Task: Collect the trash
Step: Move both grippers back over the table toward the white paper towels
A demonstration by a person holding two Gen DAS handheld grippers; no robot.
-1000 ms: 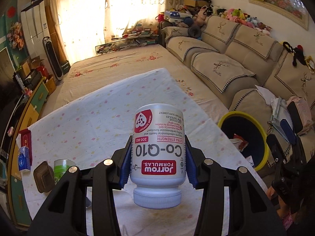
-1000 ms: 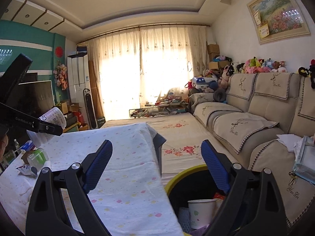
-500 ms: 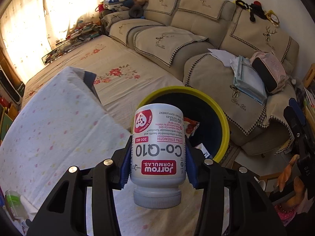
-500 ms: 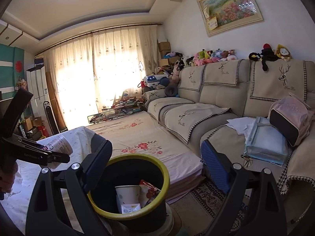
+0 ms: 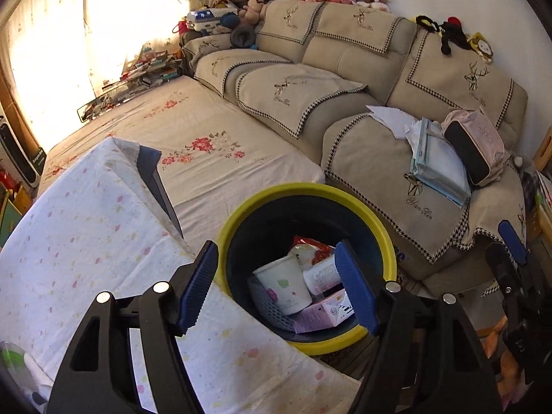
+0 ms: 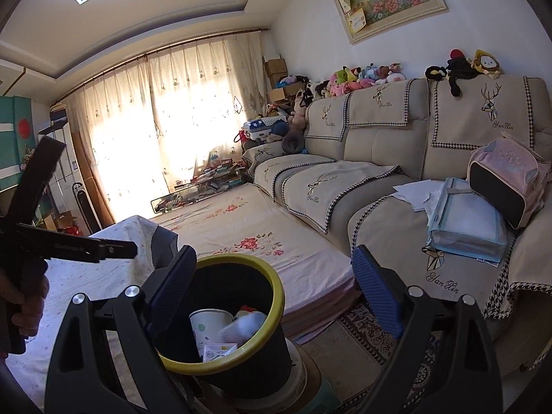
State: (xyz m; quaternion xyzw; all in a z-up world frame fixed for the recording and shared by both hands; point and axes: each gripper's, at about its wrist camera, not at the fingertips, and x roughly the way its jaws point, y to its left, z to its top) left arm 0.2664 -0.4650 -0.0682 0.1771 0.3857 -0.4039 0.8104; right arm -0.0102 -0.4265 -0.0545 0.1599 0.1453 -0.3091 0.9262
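My left claw (image 5: pixel 276 283) hangs spread and empty over the yellow-rimmed black plastic bin (image 5: pixel 362 207), where a white supplement bottle (image 5: pixel 321 274) lies beside a paper cup (image 5: pixel 283 283); my right claw (image 6: pixel 274 283) gapes too.

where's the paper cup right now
The paper cup lies tilted inside the yellow-rimmed bin, on the left of the trash pile beside a white bottle; in the left wrist view it shows between the open jaws.

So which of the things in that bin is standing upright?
The white paper cup with pastel spots, mouth up, at the left inside the yellow-rimmed bin. The red snack wrapper, white bottle and pink carton all lie tipped beside it.
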